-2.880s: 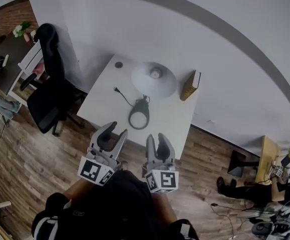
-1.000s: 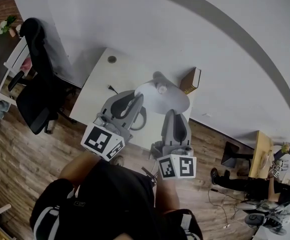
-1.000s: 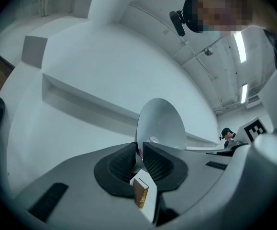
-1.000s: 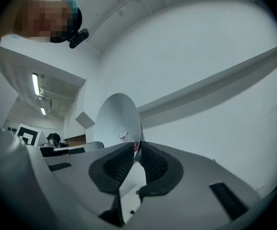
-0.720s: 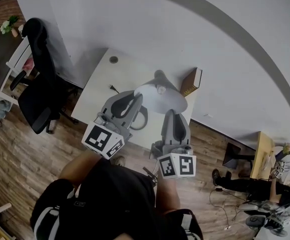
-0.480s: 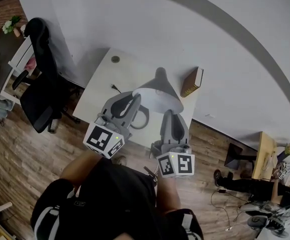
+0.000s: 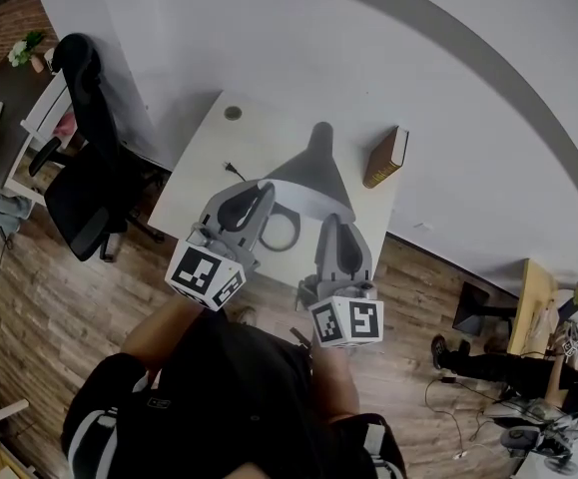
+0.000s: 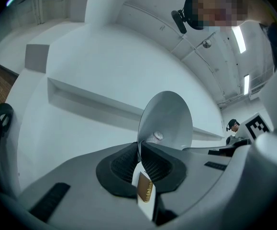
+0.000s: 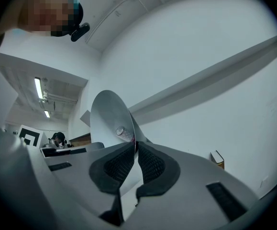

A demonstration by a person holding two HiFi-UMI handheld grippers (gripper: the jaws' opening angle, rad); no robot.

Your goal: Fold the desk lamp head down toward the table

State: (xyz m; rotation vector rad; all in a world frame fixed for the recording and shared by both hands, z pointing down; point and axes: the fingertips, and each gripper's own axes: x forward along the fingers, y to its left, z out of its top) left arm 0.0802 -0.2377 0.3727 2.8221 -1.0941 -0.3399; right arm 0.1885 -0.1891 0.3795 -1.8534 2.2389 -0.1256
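Tabletop (image 7: 207, 158) below: you're pinching lamp shade (image 7: 313, 173) rim w/ left hand-held gripper (image 7: 257, 194), jaws closing, & right hand-held gripper (image 7: 333, 224), levering head down.

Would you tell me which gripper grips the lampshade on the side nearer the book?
The right gripper pinches the lampshade rim on the side toward the book; the left gripper, fingers closing on the rim, is nearer the chair.

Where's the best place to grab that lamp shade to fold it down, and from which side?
Take the lamp shade by its thin rim, edge-on, from the near side, where its open mouth faces. The cone is too wide to span, but the sheet edge suits a pinch. The left tool and right tool are closing on that rim, one each side.
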